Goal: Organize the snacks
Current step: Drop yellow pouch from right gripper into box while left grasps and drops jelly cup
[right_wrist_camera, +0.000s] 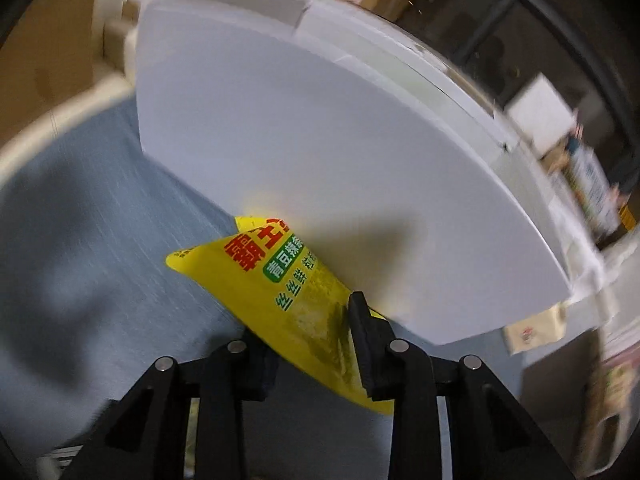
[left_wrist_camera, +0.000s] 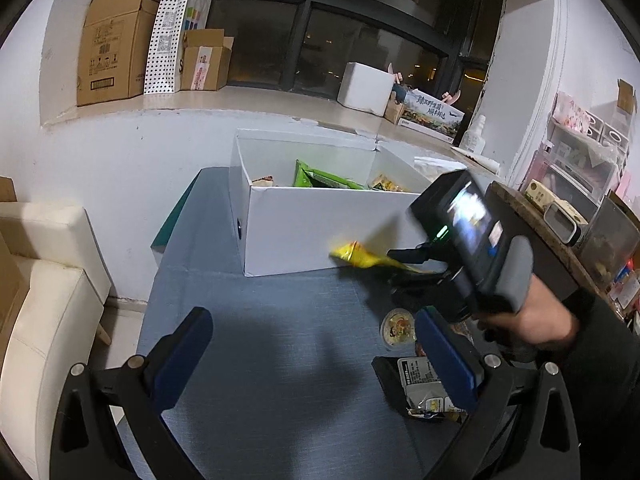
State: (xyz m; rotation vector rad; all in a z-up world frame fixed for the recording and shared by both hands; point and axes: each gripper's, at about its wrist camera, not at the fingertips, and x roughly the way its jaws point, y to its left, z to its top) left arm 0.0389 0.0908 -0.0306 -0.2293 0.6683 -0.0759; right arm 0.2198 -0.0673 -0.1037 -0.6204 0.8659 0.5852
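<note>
Right gripper (right_wrist_camera: 312,344): jaws clenched on a yellow snack packet (right_wrist_camera: 280,280), pinched near 1 end. The packet is held in front of the near outer wall of the white box (left_wrist_camera: 320,224), below its rim and above the blue-grey tabletop (left_wrist_camera: 260,320). Whether the packet touches the wall cannot be told from the right wrist view; motion blur is noted there. In the left wrist view the same packet (left_wrist_camera: 360,258) is seen as a yellow blur low against the box front.

Left gripper (left_wrist_camera: 316,348): jaws spread wide, nothing between them; it hangs over bare tabletop, short of the box.

Inside the box, a green packet (left_wrist_camera: 320,178), a small reddish item (left_wrist_camera: 264,180) at the left end and a yellowish packet (left_wrist_camera: 386,184) at the right are visible over the rim. At least 3 snacks are judged to be stowed already.

Left on the table, near the left gripper's right finger: a round lidded cup (left_wrist_camera: 396,328) and a white-labelled pouch (left_wrist_camera: 424,388), partly hidden by the finger. More may lie behind it; this cannot be told.

Judgement: the task is taken to be past its midpoint. The yellow packet is not yet in the box; it must be lifted clear of the rim before release. At least 2 items are then left to be collected.
</note>
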